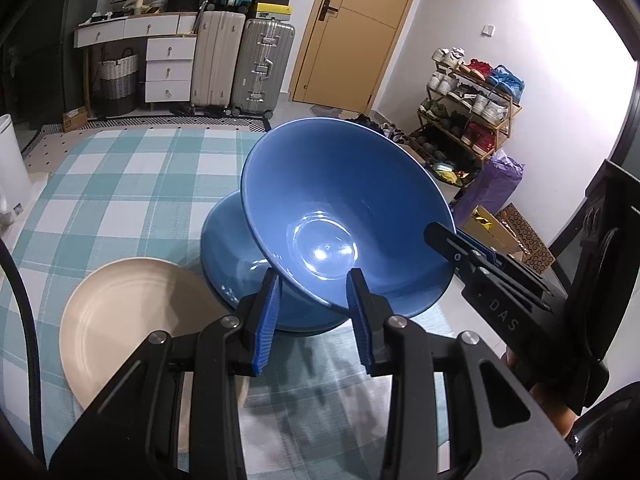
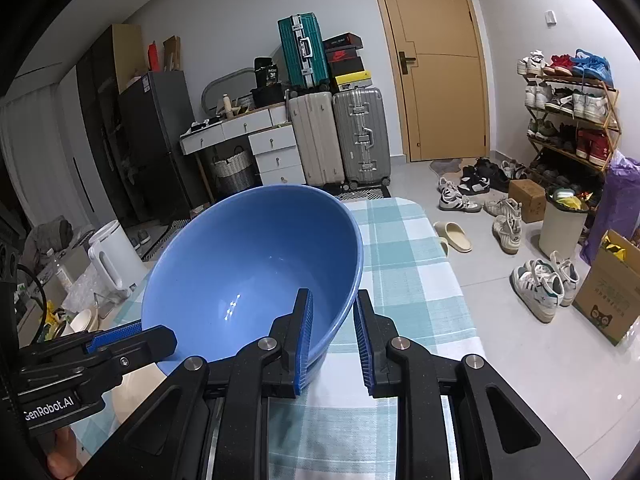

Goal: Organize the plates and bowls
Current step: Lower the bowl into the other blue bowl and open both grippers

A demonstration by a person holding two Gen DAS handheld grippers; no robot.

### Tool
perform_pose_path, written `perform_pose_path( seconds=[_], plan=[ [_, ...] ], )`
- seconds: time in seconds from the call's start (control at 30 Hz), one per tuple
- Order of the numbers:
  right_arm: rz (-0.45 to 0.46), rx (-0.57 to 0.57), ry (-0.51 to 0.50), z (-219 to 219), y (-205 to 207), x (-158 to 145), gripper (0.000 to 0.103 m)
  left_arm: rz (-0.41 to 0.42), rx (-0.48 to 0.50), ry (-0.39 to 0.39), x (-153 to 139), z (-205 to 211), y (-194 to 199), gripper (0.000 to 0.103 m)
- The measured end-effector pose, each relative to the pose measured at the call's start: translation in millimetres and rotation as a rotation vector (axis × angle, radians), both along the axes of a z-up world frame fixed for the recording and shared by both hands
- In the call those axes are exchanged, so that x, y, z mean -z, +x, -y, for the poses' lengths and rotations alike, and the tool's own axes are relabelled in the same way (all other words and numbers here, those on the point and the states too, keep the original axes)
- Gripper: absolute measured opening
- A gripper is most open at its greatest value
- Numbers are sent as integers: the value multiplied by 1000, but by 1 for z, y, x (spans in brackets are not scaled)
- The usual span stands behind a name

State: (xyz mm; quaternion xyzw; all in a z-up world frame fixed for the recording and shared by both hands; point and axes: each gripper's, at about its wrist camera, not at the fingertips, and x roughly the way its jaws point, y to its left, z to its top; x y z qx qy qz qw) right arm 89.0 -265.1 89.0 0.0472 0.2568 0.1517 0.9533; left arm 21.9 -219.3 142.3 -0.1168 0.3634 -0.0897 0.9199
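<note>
On my far left lies the round cream-coloured ceramic plate (image 1: pixel 132 320), flat on the teal-and-white checked tablecloth (image 1: pixel 120 184) and lying alone, so I judge it not yet put with anything. Just to its right sits a wide blue glazed plate (image 1: pixel 228 240), its near edge beside the cream plate, though I cannot tell whether the rims touch.

Above that blue plate hangs the deep blue glazed bowl (image 1: pixel 340 200), tilted with its mouth toward my left camera and its lower side close over the plate; whether it rests on it I cannot tell. My left gripper (image 1: pixel 314 320) straddles the bowl's near rim with its blue pads (image 1: pixel 267 320) set apart on either side, wide enough that I read it as released rather than pinching.

Further right, my right gripper (image 2: pixel 332 340) has one pad inside the bowl wall and one outside. A gap shows at the outer pad in its own view, so I cannot tell if it is clenched on the rim.

As I judge it, the bowl is midway to being stacked on the blue plate; seating it and dealing with the cream plate remain.
</note>
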Motion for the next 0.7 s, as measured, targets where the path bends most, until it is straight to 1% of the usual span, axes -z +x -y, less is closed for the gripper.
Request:
perform_pose_path(
  seconds=[0.3, 0.43, 0.7],
  plan=[
    [-20, -36, -40, -22, 15, 10, 21, -31, -36, 6, 15, -17, 11, 30],
    [-38, -56, -61, -30, 27, 15, 21, -43, -52, 23, 21, -21, 18, 30],
    [-71, -59, -82, -38, 41, 30, 21, -72, -58, 39, 42, -28, 36, 30]
  ],
)
